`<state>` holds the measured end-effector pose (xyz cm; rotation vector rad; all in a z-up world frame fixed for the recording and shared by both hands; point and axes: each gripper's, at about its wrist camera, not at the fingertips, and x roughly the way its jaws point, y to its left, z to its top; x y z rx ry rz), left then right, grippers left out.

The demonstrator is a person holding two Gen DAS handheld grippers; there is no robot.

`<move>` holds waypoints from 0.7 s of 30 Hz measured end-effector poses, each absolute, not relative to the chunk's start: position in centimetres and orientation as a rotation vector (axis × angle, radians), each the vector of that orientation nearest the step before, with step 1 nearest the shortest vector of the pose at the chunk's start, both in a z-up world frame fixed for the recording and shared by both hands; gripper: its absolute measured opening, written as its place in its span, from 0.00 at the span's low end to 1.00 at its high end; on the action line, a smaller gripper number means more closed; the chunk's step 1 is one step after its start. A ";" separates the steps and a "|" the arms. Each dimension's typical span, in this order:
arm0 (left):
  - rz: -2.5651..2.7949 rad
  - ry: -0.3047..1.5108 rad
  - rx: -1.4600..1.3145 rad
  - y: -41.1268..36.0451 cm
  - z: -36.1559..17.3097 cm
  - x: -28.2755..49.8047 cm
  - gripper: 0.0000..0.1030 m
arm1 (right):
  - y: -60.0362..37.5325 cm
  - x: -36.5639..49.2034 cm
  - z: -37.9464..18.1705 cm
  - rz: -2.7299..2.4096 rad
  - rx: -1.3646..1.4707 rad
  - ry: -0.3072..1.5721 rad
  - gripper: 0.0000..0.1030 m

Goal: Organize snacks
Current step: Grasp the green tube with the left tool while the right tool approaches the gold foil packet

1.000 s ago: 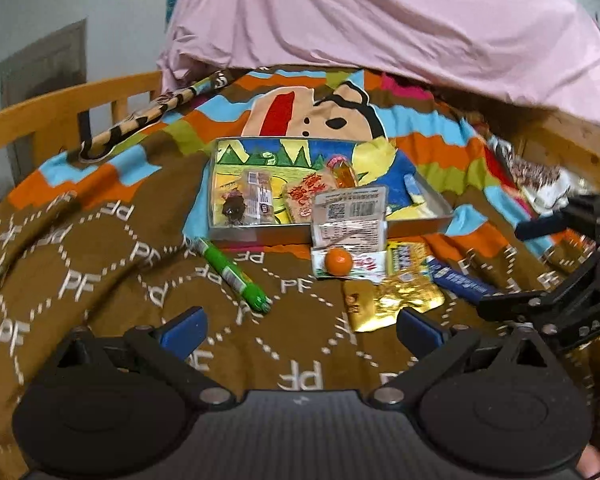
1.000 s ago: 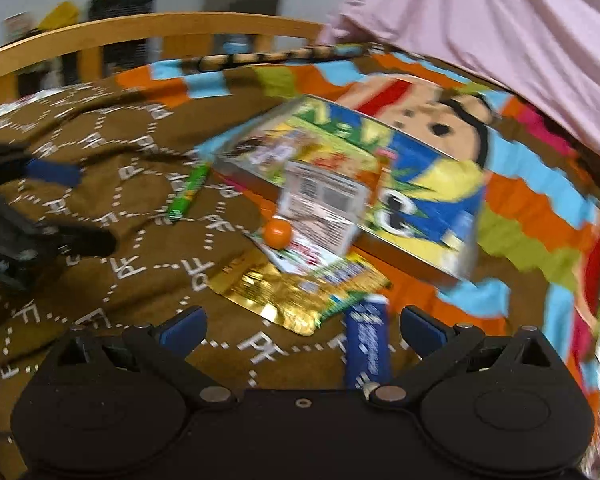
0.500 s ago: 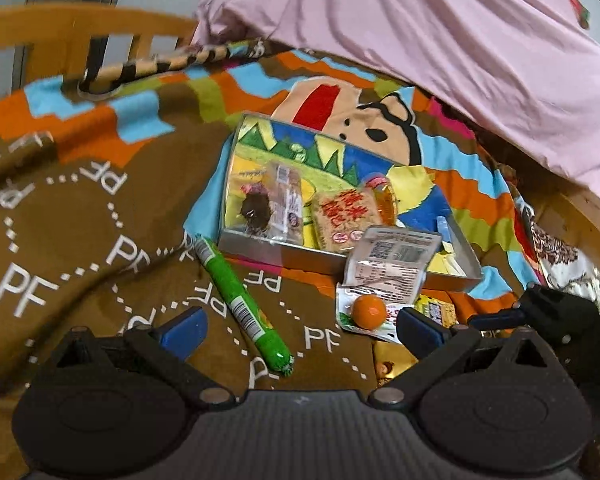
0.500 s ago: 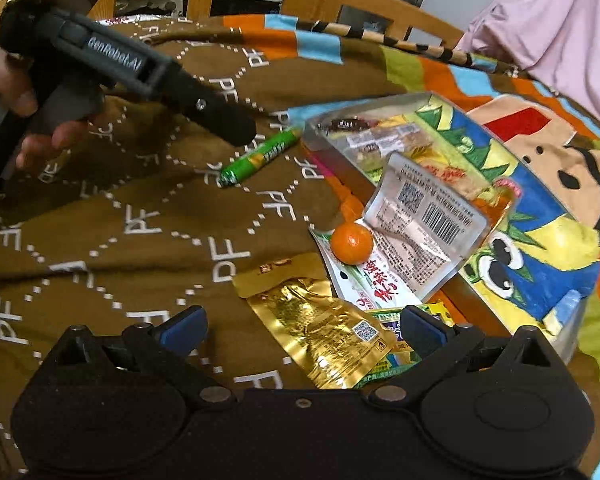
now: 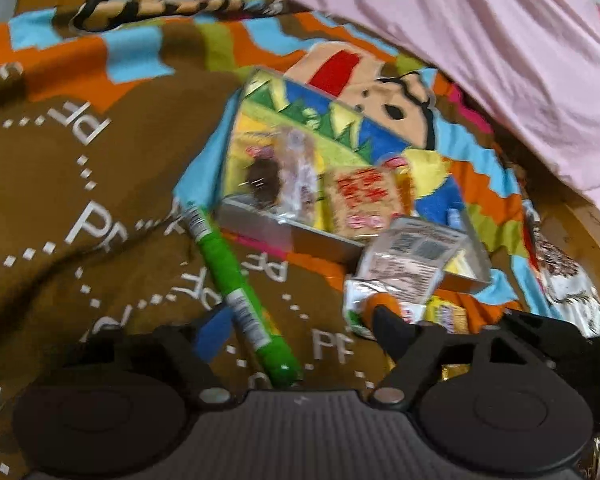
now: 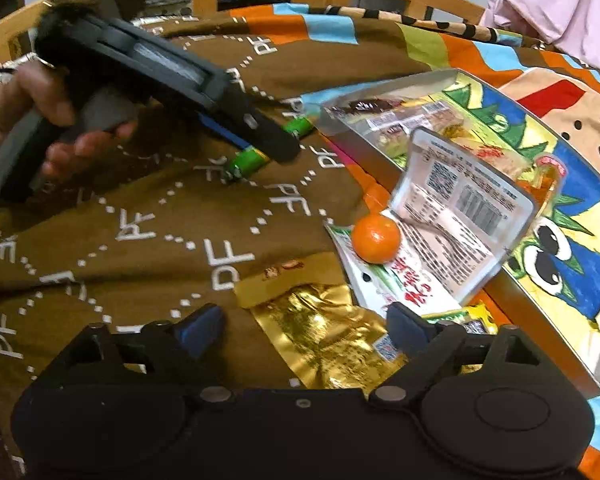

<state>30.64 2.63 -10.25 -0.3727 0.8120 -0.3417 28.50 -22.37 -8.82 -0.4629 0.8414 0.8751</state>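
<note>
Between the closing fingers of the left gripper (image 5: pixel 296 330), not yet pressed, a green sausage stick (image 5: pixel 236 284) is seen on the brown blanket (image 5: pixel 60 200). A gold foil packet (image 6: pixel 324 336) lies between the right gripper's (image 6: pixel 304 330) closing, unpressed fingers. Blur hides the left view's labels. Nearby sit an orange ball (image 6: pixel 376 238) and the tin tray (image 5: pixel 284 236).

Left tongs (image 5: pixel 296 328) closing – green stick (image 5: pixel 236 280) btwn.
</note>
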 end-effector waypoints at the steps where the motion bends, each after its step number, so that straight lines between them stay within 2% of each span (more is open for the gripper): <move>1: -0.333 0.815 -0.379 2.7 -10.4 30.8 0.73 | -22.3 28.5 -8.7 0.883 -0.461 0.839 0.85; 5: -0.319 0.816 -0.379 2.6 -10.5 31.4 0.72 | -22.2 29.0 -8.9 0.843 -0.488 0.836 0.86; 7: -0.302 0.821 -0.369 2.4 -10.6 31.6 0.67 | -22.5 29.7 -9.3 0.832 -0.467 0.857 0.88; 9: -0.275 0.834 -0.356 2.5 -10.7 31.8 0.52 | -22.6 29.9 -9.3 0.835 -0.451 0.864 0.89; 11: -0.254 0.844 -0.359 2.7 -10.8 31.8 0.42 | -22.6 29.9 -9.2 0.843 -0.429 0.879 0.88; 15: -0.231 0.865 -0.395 3.3 -11.0 31.7 0.31 | -22.5 29.6 -9.0 0.843 -0.397 0.897 0.83; 18: -0.234 0.876 -0.400 3.2 -10.9 31.4 0.30 | -22.4 29.3 -8.8 0.812 -0.367 0.913 0.79; 21: -0.242 0.886 -0.386 2.8 -10.6 31.0 0.30 | -22.0 28.6 -8.6 0.808 -0.316 0.960 0.70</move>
